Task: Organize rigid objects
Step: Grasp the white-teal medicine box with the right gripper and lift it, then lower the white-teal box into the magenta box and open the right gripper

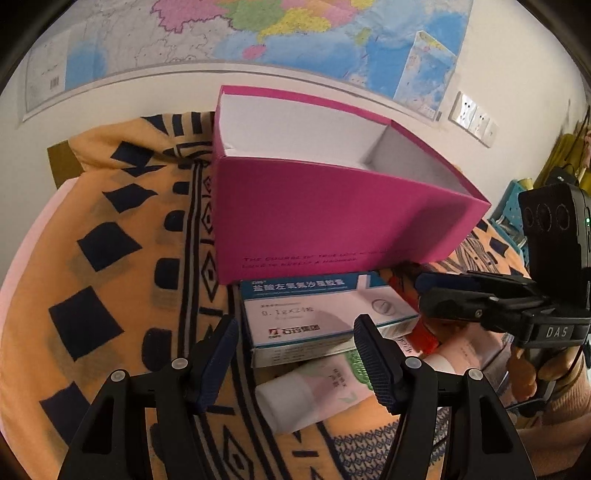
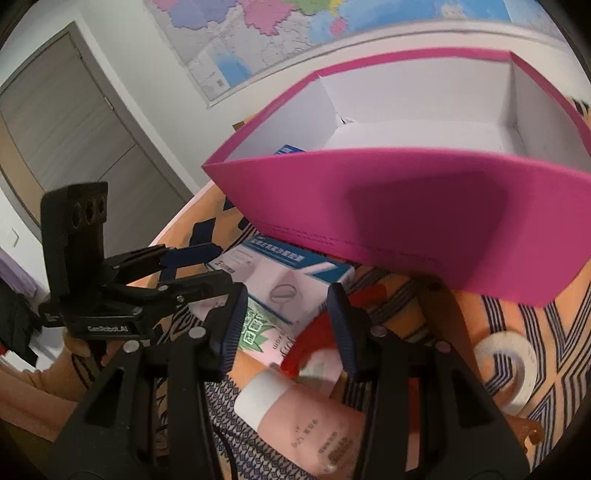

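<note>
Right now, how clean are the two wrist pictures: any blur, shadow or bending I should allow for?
Left wrist view: mostly sharp, the medicine box print shows clearly; the fisheye bows the wall map. Right wrist view: softer, the red item between the fingers is smeared, a dark shadow sits on the pink box front, and the tape roll looks washed out.

A home room: wall map (image 1: 258, 33), door (image 2: 74, 122), patterned cloth (image 1: 110, 240).

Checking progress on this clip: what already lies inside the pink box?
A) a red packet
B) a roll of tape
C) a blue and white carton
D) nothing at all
C: in the right wrist view a blue and white carton peeks over the pink box wall, inside it.
</note>
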{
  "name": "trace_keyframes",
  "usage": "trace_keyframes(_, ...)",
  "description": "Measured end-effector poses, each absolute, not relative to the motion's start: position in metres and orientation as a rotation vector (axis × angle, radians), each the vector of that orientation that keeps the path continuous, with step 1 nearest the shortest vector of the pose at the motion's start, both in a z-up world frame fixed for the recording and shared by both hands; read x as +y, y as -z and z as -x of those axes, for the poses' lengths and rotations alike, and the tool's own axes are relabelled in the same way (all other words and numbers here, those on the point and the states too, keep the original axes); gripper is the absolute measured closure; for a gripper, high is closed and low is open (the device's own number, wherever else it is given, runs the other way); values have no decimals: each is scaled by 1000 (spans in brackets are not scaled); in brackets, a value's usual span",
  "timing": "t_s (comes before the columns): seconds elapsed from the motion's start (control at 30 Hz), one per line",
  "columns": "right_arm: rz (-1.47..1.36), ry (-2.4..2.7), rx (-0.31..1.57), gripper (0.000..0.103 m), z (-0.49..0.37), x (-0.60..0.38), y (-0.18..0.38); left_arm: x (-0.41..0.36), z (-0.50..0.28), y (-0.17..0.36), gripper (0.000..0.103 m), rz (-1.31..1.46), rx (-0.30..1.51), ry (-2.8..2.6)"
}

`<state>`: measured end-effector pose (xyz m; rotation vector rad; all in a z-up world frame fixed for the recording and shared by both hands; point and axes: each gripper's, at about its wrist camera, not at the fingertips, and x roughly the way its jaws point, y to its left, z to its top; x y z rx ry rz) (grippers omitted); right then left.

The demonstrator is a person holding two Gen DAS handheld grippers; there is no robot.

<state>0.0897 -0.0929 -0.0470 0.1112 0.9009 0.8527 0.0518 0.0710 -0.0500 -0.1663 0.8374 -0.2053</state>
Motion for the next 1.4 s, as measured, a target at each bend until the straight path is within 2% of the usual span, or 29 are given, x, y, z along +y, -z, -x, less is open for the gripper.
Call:
trace_keyframes(0.33,-83,-831,965,55,-99,-74,59,70,-63,54,36,181,879,248)
trace_keyframes(0.4,-77,-836,970,51,-100,-71,59,70,-63,54,36,180,884,246)
trace_keyframes(0.73,-66,-841,927,49,-93,-66,51,72,-53,45,34,221,863,241)
trace_keyframes(1.17,-77,-894,783,49,-55,-90,4,57,-12,-21,34,179,695,257)
trace_keyframes(1.4,-79,-896,693,49,-54,-95,-30,49,-26,-49,34,117,629,246)
